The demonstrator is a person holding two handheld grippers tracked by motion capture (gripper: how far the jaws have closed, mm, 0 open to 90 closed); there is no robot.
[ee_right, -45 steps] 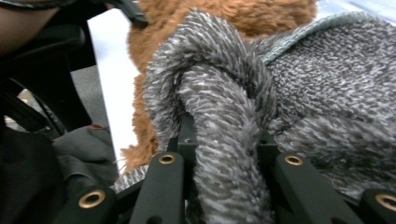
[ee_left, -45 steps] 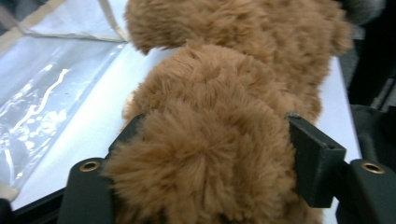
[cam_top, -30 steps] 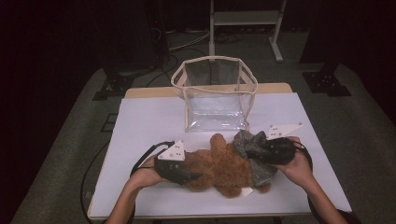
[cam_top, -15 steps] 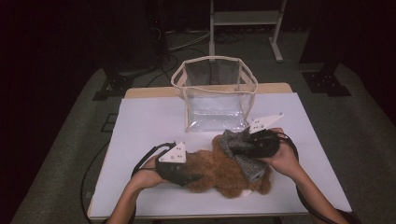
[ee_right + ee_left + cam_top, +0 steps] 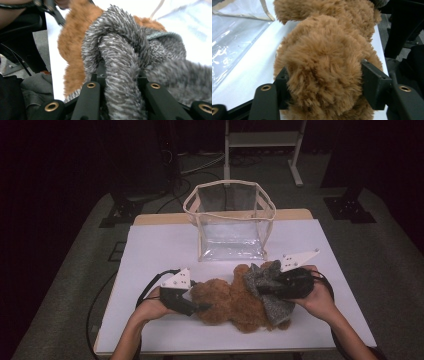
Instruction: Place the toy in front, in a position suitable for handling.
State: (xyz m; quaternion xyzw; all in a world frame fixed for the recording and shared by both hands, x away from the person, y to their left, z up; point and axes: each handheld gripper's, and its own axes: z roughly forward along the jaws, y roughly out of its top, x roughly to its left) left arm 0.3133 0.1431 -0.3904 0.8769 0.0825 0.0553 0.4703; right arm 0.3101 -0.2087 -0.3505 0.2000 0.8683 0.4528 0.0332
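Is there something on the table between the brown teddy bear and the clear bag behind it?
Nothing visible: the white table between the teddy bear and the clear bag is bare.

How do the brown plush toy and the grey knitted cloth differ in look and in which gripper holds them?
The brown plush toy has long, shaggy brown fur; the grey knitted cloth is speckled grey and thin. The toy is bulky and lies on the white table; the cloth drapes over the toy's right part. The left gripper clamps the toy; the right gripper clamps a fold of the cloth. Both are soft.
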